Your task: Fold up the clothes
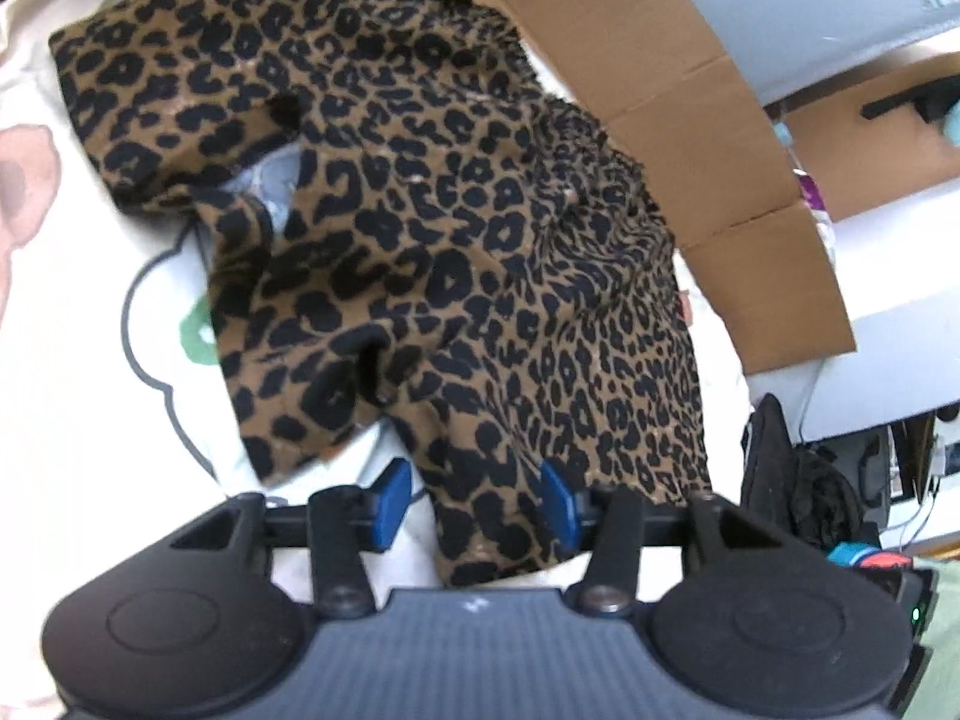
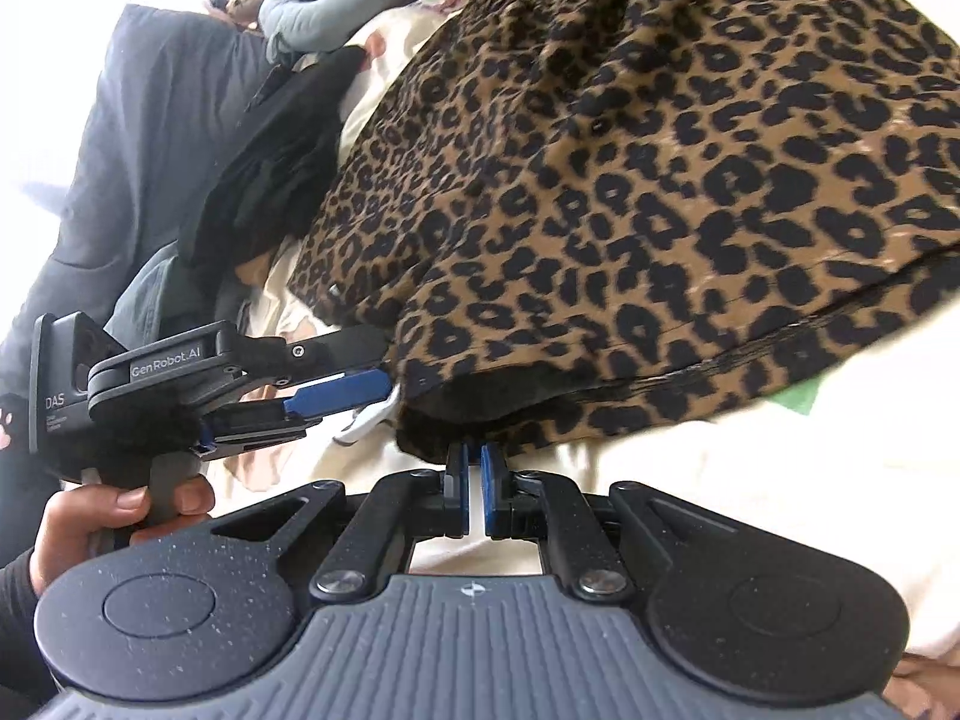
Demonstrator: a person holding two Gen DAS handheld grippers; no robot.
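A leopard-print garment lies spread and rumpled on a cream printed bedsheet. In the left wrist view my left gripper is open, its blue pads on either side of a narrow strip of the garment's near edge. The right wrist view shows the same garment folded over, its dark hem facing me. There my right gripper is shut on that hem at the near edge. The left gripper is seen from the side, at the garment's left corner, held by a hand.
A flattened cardboard box lines the bed's right side, with a black bag below it. Black clothing and a dark grey cover lie left of the garment. A person in a grey sleeve sits at the far end.
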